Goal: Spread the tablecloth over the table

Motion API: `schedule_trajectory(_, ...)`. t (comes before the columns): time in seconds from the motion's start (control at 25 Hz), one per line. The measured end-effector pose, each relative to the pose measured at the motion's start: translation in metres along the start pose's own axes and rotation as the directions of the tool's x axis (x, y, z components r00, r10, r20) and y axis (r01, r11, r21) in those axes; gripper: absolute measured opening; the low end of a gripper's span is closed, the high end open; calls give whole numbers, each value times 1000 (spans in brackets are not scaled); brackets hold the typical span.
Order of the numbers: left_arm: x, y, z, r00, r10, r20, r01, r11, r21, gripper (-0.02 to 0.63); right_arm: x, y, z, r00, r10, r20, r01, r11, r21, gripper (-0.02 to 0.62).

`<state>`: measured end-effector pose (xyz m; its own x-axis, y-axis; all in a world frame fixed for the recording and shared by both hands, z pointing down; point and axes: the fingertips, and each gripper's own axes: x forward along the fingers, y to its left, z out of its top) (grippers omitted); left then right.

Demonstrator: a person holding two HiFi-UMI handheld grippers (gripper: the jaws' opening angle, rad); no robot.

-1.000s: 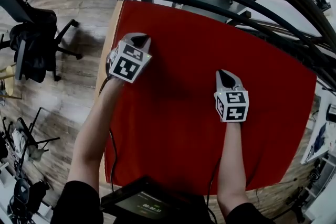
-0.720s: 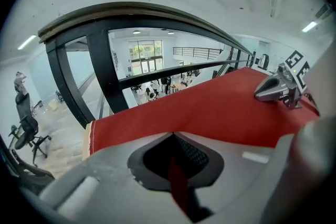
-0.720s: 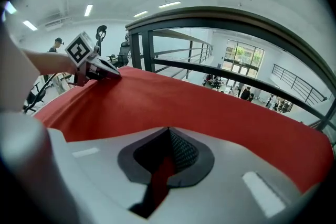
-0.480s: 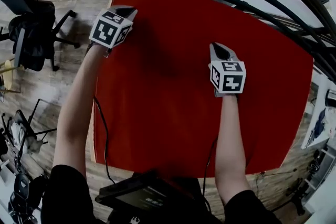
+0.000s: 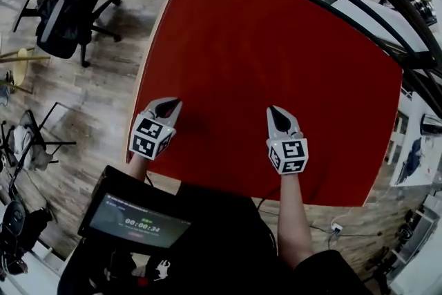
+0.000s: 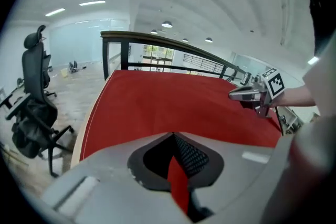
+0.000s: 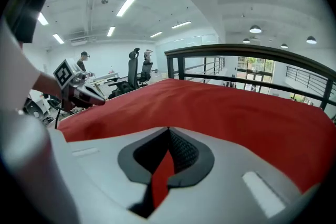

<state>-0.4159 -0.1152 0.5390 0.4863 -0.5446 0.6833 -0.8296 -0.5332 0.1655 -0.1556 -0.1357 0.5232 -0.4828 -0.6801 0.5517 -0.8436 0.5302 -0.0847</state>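
Head view, with the two gripper views. Both tongs have drawn back toward the person: the left tongs (image 5: 169, 104) from near the far left corner of the tablecloth (image 5: 276, 59), the right tongs (image 5: 276, 114) from mid-cloth. Both now sit just inside the near edge, well apart from each other. The cloth lies flat and smooth over nearly the whole bench (image 6: 80, 141), which shows only as a narrow bare strip along the left side.

This retreat reads as a pull that draws the cloth toward the near edge and takes out slack. On that reading the spreading is close to finished, with only the final alignment and the release left.

In the left gripper view the jaws are closed together, with a thin red fold of the tablecloth pinched between the pads. The right gripper view shows the same: jaws closed, a red fold caught between them. Neither pair of tongs holds anything else.
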Motion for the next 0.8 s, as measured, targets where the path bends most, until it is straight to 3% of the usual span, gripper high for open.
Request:
schedule_trajectory(0.24, -43, -82, -63, 992, 96, 80, -86, 989, -123, 6, -63, 58, -39, 994, 106, -2, -106, 992, -63, 9)
schedule_trajectory(0.4, -71, -95, -118, 962, 273, -8, -273, 957, -101, 7, -104, 85, -82, 996, 60, -60, -67, 991, -113, 9)
schedule_trajectory(0.48, -87, -91, -145, 944, 326, -46, -329, 938, -106, 32, -121, 97, -107, 996, 22, -89, -32, 992, -118, 9)
schedule_trajectory(0.52, -94, -88, -156, 938, 340, -58, -345, 931, -118, 66, -128, 100, -120, 995, 1, -101, -12, 994, -113, 9)
schedule_trajectory(0.6, -102, -83, -175, 934, 350, -77, -357, 924, -133, 74, -140, 99, -152, 990, -52, -129, 41, 996, -85, 9)
schedule_trajectory(0.8, -102, -75, -195, 950, 303, -75, -312, 937, -160, 83, -156, 96, -202, 969, -132, -208, 125, 991, -46, 9)
